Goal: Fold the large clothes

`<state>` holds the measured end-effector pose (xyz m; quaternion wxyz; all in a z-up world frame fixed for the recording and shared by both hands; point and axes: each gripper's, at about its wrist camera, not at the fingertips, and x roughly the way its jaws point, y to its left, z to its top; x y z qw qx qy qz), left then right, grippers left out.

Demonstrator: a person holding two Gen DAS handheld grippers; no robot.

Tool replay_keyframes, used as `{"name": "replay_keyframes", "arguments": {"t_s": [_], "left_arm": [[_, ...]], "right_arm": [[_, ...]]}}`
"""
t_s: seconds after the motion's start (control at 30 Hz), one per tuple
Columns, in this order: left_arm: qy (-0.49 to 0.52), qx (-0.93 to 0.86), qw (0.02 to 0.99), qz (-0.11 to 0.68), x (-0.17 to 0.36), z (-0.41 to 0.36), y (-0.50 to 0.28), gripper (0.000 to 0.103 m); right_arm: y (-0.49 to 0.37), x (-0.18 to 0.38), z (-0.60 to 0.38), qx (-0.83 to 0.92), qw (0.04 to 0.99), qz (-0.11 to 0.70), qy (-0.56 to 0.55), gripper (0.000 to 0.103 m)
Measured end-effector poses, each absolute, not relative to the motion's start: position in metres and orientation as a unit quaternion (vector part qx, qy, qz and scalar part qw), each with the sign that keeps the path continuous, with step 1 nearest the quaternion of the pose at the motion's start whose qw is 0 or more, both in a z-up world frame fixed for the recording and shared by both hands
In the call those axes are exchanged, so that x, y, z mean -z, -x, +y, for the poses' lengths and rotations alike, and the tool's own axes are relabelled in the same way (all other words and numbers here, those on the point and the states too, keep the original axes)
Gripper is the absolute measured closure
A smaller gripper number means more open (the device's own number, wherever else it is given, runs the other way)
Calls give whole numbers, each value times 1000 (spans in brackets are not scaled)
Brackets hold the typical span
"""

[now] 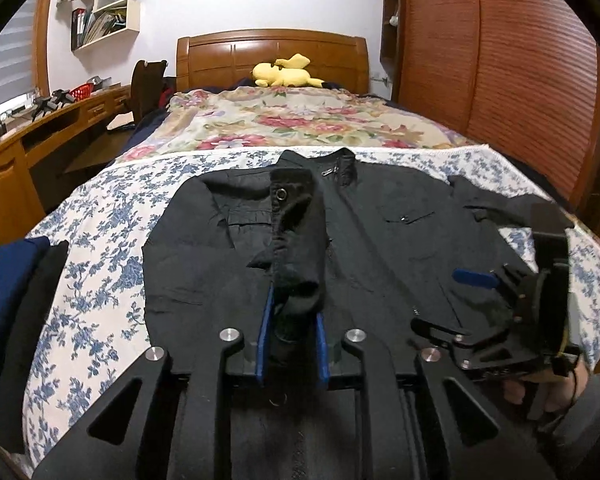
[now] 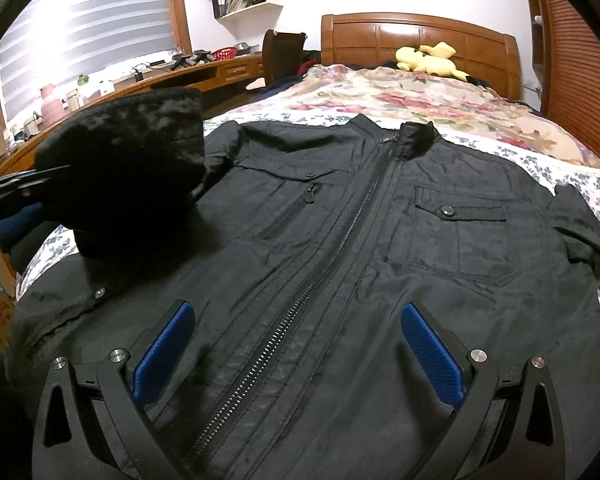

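The black zip-front nylon jacket [image 2: 340,240] lies front-up along the floral-sheeted bed [image 1: 100,216]; left gripper [image 1: 292,332] jaws clamp its ribbed sleeve cuff [image 1: 296,240] above the chest; right gripper [image 2: 300,360] jaws stand apart, empty, over the hem.

both grippers are matte black frames with triangular cut-outs and round silver screw heads, their fingers [image 2: 432,354] faced with textured blue pads. the hand [image 1: 540,392] on the right gripper [image 1: 474,280] seems to wear a dark grey sleeve [image 1: 588,420].
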<state>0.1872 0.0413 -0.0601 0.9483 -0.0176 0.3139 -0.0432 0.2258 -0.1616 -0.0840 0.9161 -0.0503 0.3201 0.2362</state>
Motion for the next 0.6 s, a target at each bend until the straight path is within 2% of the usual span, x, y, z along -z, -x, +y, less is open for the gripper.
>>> {"name": "replay_keyframes", "arguments": {"t_s": [0.2, 0.37, 0.43, 0.47, 0.6], "left_arm": [[28, 47, 956, 289, 52, 54, -170, 59], [38, 36, 961, 272, 46, 72, -156, 51], [43, 32, 962, 269, 45, 82, -153, 33], [48, 29, 962, 266, 45, 88, -152, 29], [58, 16, 964, 258, 44, 106, -145, 27]], "right_arm": [[-226, 84, -163, -233, 915, 326, 50, 1], [-229, 84, -161, -228, 914, 330, 52, 1], [-229, 83, -159, -226, 914, 333, 58, 1], [-228, 82, -157, -225, 913, 335, 62, 2], [-227, 75, -150, -223, 912, 335, 76, 3]]}}
